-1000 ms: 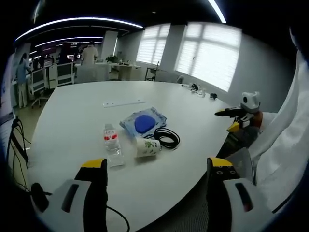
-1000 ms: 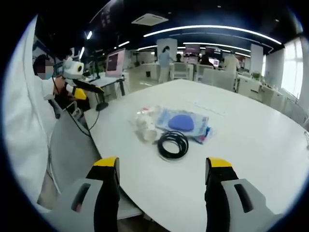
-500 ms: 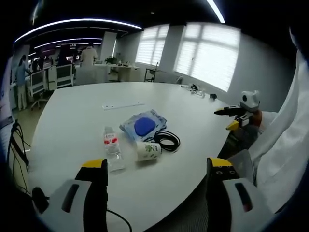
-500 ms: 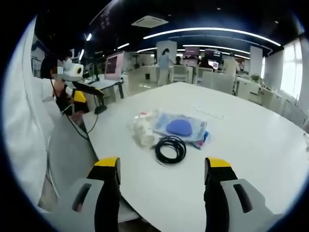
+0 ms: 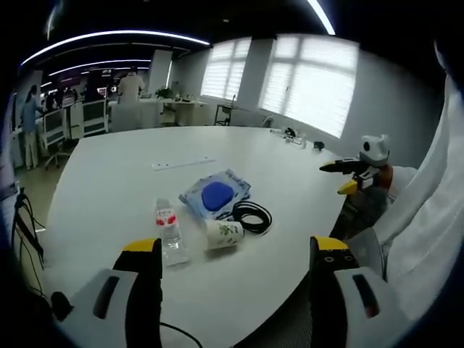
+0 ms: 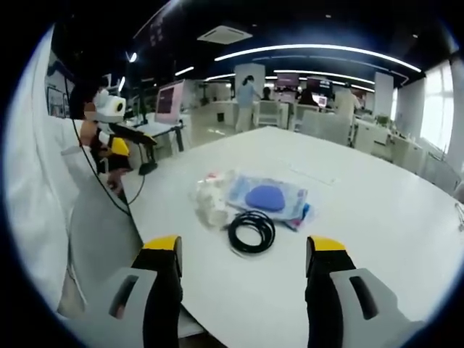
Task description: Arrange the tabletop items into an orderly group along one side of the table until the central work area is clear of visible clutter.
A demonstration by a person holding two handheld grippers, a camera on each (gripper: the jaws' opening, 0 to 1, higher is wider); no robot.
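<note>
**Four light items clustered near the table edge, both tools empty**

I hold my left tool (image 5: 232,272) and right tool (image 6: 243,272) short of the white table (image 5: 109,167), each with its jaws spread wide and nothing between them.

The clutter sits together near the near edge. In the left gripper view, the water bottle (image 5: 171,233) stands upright at the left, the paper cup (image 5: 222,233) lies on its side just beside it, the coiled black cable (image 5: 250,215) is right of the cup, and the blue pouch (image 5: 215,194) lies flat just behind them.

I judge the bottle to be small, clear plastic and slippery; I would grip it around the middle, over the label. The cup looks light and easily crushed, and may roll, so I would close gently across its body. The cable is limp and may uncoil; I would pinch through one side of the loop. The pouch seems soft and flat, so an edge or corner is the only hold.

The bottle has a red and white label and the cup a green print; I cannot read either.
</note>
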